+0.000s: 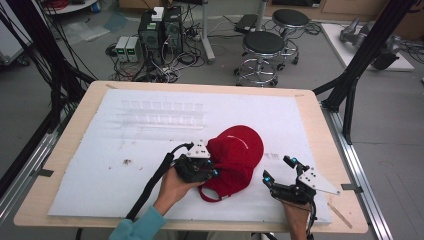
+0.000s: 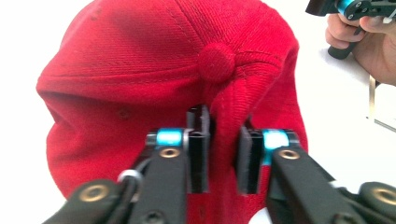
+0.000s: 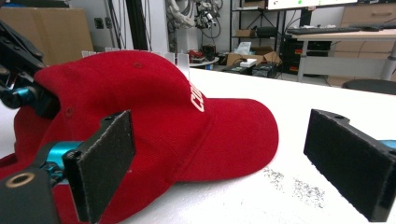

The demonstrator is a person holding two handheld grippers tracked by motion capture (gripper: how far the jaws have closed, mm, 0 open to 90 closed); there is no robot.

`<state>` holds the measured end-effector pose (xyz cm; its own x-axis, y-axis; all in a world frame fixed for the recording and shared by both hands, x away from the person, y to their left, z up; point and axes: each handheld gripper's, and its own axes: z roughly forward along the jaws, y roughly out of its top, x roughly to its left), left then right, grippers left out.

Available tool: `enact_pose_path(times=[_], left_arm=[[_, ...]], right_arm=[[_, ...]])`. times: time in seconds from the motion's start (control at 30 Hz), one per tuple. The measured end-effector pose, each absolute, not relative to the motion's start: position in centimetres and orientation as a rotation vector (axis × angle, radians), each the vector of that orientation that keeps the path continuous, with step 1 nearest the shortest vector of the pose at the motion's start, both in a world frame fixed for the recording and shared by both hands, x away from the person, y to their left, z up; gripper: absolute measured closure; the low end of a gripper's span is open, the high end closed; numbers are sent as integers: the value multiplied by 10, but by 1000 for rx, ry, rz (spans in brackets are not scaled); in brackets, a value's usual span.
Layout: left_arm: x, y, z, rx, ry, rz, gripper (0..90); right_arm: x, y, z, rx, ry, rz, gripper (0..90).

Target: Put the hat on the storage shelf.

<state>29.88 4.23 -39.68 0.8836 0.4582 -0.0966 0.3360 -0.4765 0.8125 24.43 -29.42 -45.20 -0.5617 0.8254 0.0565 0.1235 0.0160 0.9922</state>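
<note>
The left gripper's (image 2: 223, 156) fingers (image 2: 200, 149) are clenched on a fold of the soft, light red baseball cap (image 1: 235, 155) at frame centre, the right gripper's (image 1: 278, 169) released; its stiffer brim offers firmer hold.

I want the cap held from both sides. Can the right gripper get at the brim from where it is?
Probably yes. The right gripper is open and faces the red cap, whose brim lies on bare white foam with nothing between. The left gripper pinches the cap's back, away from it.
</note>
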Motion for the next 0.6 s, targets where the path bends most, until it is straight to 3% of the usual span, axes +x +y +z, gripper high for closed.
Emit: enact_pose_path(times=[0.6], left_arm=[[308, 79, -376, 2053, 583, 166, 855]], right_arm=[[245, -294, -452, 972, 1736, 1594, 79]])
